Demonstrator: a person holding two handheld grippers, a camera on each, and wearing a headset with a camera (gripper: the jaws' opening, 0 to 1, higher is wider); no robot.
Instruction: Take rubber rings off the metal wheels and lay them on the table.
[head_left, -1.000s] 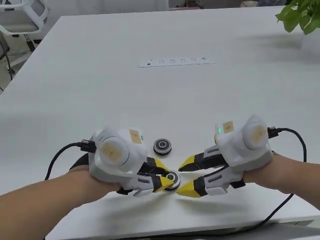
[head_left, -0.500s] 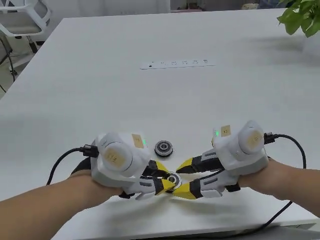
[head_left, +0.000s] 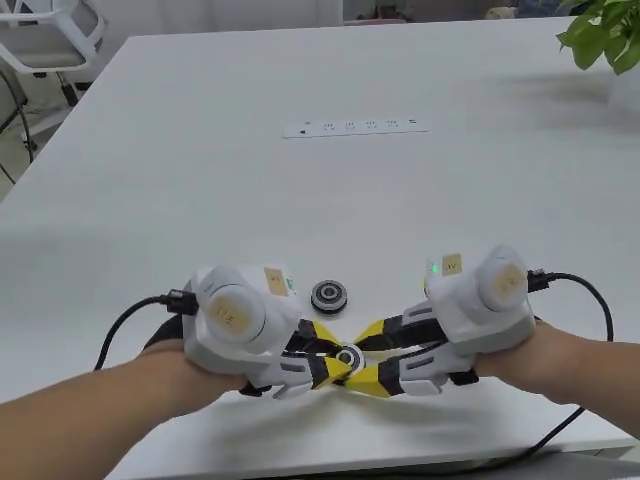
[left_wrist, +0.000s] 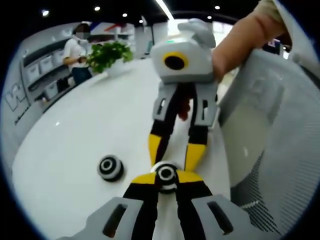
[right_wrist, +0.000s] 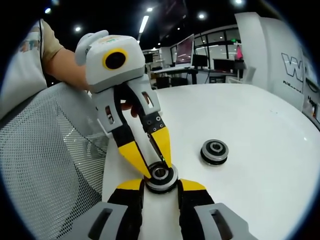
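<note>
The left hand-held gripper (head_left: 330, 352) and the right hand-held gripper (head_left: 368, 357) look alike: each has a rounded white housing with a round tan sticker (head_left: 228, 308) on its domed end and a small square tan label (head_left: 273, 280) on top. The jaws are black bars ending in yellow wedge tips, set in pale grey brackets with slotted openings. A green light (head_left: 436, 267) glows on the right one. A black cable (head_left: 125, 325) leaves the rear of each. The person wears a short light sleeve (right_wrist: 27, 42) with coloured print.
</note>
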